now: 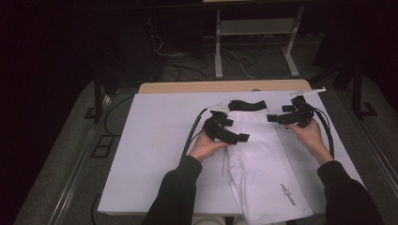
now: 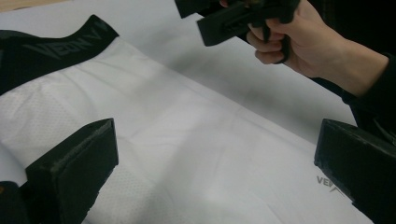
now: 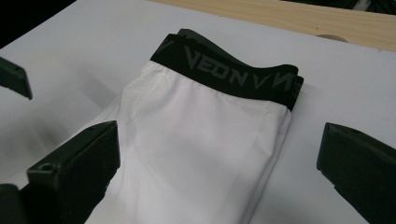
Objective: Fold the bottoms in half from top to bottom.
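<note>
While both hands hover with nothing in them, the white tights lie folded lengthwise on the worktop, their black waistband at the far end and a small logo near the hem. The left gripper hangs over the left edge of the cloth just short of the waistband, its jaws released and wide apart, the fabric spread flat below and between them. The right gripper stands just off the right edge, near the waistband, its jaws also released, with the band straight ahead of them. I judge that the grippers flank the upper part of the garment so that each can take one side and fold or smooth it evenly; neither touches cloth yet. The waistband is doubled, one layer on the other, which suits a garment already halved along its length.

A pale sheet covers the worktop; bare wood shows as a strip beyond the jaws. Past it the room is dark, with cables on the floor and a metal stand.
</note>
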`<move>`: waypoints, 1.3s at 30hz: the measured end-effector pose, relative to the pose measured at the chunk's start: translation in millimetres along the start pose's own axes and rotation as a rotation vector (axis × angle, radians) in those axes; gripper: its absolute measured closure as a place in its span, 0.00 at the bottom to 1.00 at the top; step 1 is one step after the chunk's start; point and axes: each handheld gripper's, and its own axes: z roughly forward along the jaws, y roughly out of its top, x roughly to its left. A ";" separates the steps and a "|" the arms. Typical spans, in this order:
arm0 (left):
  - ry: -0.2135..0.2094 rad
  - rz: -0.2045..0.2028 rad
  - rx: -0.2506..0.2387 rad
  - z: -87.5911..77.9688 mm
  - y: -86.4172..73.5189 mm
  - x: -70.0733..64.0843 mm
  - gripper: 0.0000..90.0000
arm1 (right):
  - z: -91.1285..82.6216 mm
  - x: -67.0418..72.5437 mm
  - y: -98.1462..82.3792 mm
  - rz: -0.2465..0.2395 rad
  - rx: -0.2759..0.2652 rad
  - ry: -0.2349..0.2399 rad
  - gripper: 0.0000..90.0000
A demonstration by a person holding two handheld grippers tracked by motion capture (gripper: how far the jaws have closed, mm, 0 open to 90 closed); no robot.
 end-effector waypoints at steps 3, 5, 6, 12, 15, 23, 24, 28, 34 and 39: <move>0.011 -0.009 0.004 0.3 0.9 5.0 0.00 | 0.4 -0.8 -1.1 0.006 0.006 0.004 0.00; 0.018 -0.017 0.002 0.4 1.9 7.8 0.00 | 0.8 -1.8 -1.7 0.007 0.009 0.007 0.00; 0.019 -0.020 0.004 0.6 2.4 9.4 0.00 | 1.0 -1.9 -1.9 0.011 0.012 0.008 0.00; 0.036 -0.032 0.014 2.2 5.2 16.4 0.00 | 3.4 -4.4 -4.3 0.017 0.021 0.006 0.00; 0.045 -0.034 0.020 3.1 6.6 20.5 0.00 | 3.9 -5.1 -4.6 0.022 0.023 0.010 0.00; 0.073 -0.074 0.023 4.8 8.4 37.4 0.00 | 5.6 -6.2 -5.4 0.030 0.035 0.018 0.00; 0.076 -0.078 0.019 5.3 8.5 38.8 0.00 | 6.0 -6.7 -5.8 0.034 0.039 0.021 0.00; 0.080 -0.100 0.018 6.4 8.4 46.2 0.00 | 7.3 -8.5 -7.0 0.039 0.045 0.026 0.00; 0.097 -0.127 0.030 11.2 6.5 57.3 0.00 | 8.1 -9.0 -7.4 0.043 0.047 0.032 0.00; 0.108 -0.146 0.042 15.8 6.2 64.5 0.00 | 9.9 -10.3 -8.2 0.053 0.054 0.033 0.00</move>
